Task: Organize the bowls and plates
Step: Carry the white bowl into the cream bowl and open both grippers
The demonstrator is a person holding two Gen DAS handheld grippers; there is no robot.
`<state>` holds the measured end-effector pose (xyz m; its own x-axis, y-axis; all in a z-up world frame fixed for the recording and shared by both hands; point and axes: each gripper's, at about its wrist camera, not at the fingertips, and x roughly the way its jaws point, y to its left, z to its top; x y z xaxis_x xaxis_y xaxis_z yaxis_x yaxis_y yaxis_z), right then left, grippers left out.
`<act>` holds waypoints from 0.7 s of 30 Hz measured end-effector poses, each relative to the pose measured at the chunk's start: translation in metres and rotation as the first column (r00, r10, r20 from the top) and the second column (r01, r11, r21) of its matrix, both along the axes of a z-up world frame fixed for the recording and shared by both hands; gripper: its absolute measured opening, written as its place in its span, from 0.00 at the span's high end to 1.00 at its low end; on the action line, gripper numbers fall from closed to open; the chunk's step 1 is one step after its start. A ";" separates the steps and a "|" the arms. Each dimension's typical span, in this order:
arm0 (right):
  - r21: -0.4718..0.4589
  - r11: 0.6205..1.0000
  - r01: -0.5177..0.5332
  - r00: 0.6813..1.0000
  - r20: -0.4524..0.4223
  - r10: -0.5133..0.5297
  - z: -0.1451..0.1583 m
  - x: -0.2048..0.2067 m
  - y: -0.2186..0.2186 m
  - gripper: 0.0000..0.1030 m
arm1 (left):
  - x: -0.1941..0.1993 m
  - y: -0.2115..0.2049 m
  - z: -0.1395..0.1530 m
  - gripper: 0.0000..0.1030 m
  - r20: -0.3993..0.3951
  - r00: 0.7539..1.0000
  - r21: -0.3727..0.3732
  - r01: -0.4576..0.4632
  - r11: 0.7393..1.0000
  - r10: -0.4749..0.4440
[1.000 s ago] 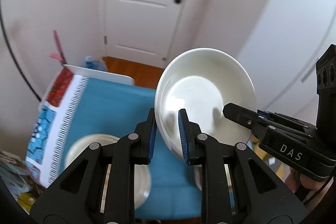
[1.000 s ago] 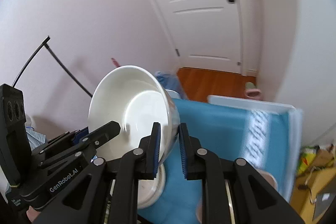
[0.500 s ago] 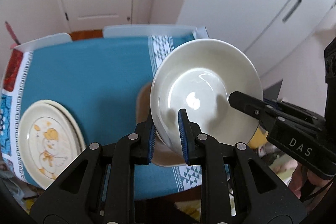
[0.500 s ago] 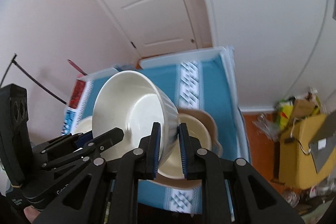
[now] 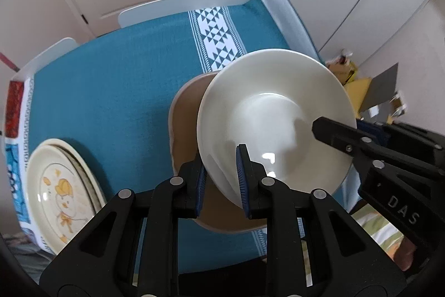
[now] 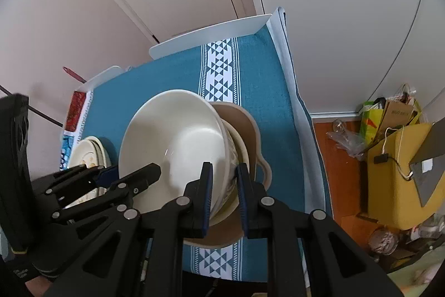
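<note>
A white bowl (image 5: 275,124) (image 6: 178,141) hangs tilted just above a brown handled dish (image 5: 186,124) (image 6: 250,135), which has a cream bowl (image 6: 241,151) nested in it. My left gripper (image 5: 221,174) is shut on the white bowl's near rim. My right gripper (image 6: 224,185) is shut on the opposite rim, one pad inside and one outside. Each gripper also shows in the other's view: the right gripper's finger (image 5: 336,135) at the right, the left gripper's fingers (image 6: 139,174) at the left. Whether the white bowl touches the nested bowl I cannot tell.
A stack of cream plates with a cartoon print (image 5: 55,185) (image 6: 89,149) lies on the left of the teal tablecloth (image 5: 111,91). White chair backs (image 5: 194,2) stand at the far edge. A yellow box (image 6: 395,174) and bags sit on the floor at the right.
Both grippers have come down and tipped towards the table with the white bowl held between them. The bowl went from up before the door to just over the brown dish.
</note>
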<state>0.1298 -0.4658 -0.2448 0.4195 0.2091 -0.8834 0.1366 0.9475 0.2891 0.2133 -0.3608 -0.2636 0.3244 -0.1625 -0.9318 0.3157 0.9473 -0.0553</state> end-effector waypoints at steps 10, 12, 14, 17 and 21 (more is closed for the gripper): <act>-0.023 1.000 0.008 1.000 -0.022 -0.009 -0.009 -0.001 -0.001 0.85 | 0.001 -0.002 -0.006 0.82 0.007 1.000 0.064 0.020 0.998 -0.021; -0.027 1.000 0.009 1.000 -0.019 -0.010 -0.008 -0.001 0.001 0.84 | 0.000 -0.002 -0.006 0.82 0.009 1.000 0.069 0.022 0.997 -0.023; -0.032 0.999 0.010 1.000 -0.019 -0.010 -0.008 -0.002 0.001 0.84 | 0.000 -0.002 -0.005 0.82 0.012 1.000 0.072 0.024 0.997 -0.025; -0.031 0.999 0.011 1.000 -0.017 -0.011 -0.008 -0.002 0.001 0.84 | 0.000 -0.003 -0.006 0.82 0.018 1.000 0.073 0.023 0.997 -0.025; -0.037 0.999 0.008 1.000 -0.013 -0.008 -0.008 -0.002 0.002 0.84 | -0.001 -0.003 -0.006 0.82 0.024 0.999 0.071 0.021 0.997 -0.023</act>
<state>0.1279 -0.4634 -0.2532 0.4095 0.1726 -0.8958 0.1479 0.9564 0.2519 0.2125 -0.3640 -0.2699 0.3450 -0.1043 -0.9328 0.3367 0.9414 0.0193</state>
